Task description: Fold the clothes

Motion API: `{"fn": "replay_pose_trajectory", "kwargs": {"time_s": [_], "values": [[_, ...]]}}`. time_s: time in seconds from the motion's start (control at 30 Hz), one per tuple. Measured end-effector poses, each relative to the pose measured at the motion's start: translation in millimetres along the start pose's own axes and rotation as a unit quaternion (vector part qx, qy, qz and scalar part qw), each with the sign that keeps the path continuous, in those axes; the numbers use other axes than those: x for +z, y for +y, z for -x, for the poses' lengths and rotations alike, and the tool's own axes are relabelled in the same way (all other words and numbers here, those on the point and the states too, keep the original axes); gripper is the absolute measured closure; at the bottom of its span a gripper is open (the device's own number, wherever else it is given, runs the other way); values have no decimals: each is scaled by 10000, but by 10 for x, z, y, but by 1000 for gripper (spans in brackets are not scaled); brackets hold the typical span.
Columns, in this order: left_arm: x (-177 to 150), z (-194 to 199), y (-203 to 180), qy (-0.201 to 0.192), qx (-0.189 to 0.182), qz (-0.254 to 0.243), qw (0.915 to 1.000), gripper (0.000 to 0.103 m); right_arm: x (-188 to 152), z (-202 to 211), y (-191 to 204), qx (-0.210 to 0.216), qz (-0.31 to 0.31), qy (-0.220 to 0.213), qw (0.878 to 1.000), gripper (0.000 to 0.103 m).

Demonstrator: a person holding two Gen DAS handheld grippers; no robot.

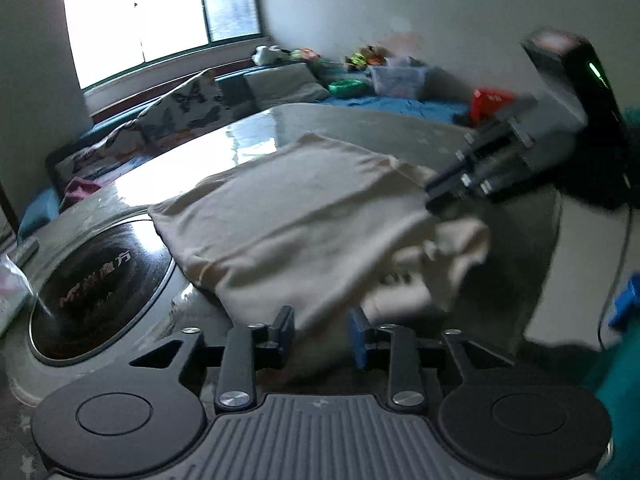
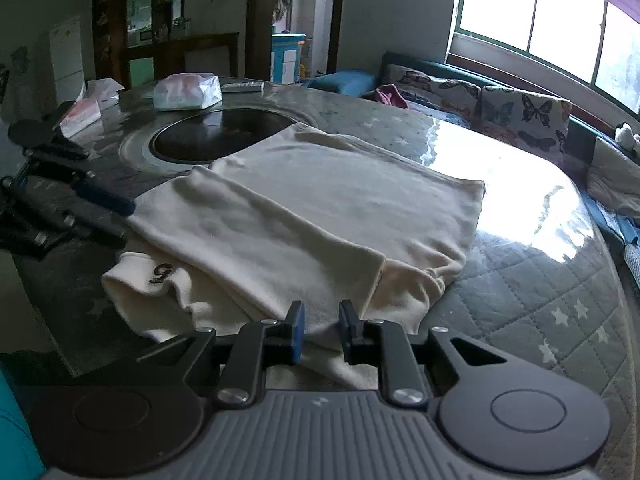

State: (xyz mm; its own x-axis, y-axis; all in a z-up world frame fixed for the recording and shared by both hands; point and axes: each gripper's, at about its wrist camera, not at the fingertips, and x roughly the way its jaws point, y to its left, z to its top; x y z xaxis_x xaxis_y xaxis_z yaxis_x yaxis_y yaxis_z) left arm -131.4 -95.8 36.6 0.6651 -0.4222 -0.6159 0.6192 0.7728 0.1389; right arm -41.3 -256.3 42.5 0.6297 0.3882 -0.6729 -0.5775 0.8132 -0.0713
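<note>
A cream garment (image 2: 312, 216) lies partly folded on the round table, one flap laid over the body; a bunched part with dark lettering (image 2: 160, 272) sticks out at its near left. It also shows in the left wrist view (image 1: 304, 220). My left gripper (image 1: 322, 332) has its jaws apart at the garment's near edge, cloth between them; it also shows in the right wrist view (image 2: 120, 220). My right gripper (image 2: 322, 332) has its jaws apart over the garment's near corner. In the left wrist view the right gripper (image 1: 436, 196) sits at the garment's far right corner.
A dark round cooktop (image 2: 224, 132) is set in the table (image 2: 540, 300), partly under the garment. Tissue packs (image 2: 188, 90) and a remote (image 2: 242, 87) lie at the far side. A sofa with butterfly cushions (image 2: 524, 112) runs under the window.
</note>
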Motion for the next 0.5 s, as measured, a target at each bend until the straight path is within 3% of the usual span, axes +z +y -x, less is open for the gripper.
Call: {"fn": "replay_pose_trajectory", "kwargs": {"time_s": [0.07,0.23,0.5], "values": [[-43,31,-80,-17,-47,-234,9997,58,14,53,8,28,55,-5,10000,81],[-125,73,-289,-90,-148,-778,9968,58,-5,197,43,54,234,11,9997,71],[-130,-69,-462,-313,-181,-1237,9917,58,-161,417,190,54,787,151,9968,51]]}}
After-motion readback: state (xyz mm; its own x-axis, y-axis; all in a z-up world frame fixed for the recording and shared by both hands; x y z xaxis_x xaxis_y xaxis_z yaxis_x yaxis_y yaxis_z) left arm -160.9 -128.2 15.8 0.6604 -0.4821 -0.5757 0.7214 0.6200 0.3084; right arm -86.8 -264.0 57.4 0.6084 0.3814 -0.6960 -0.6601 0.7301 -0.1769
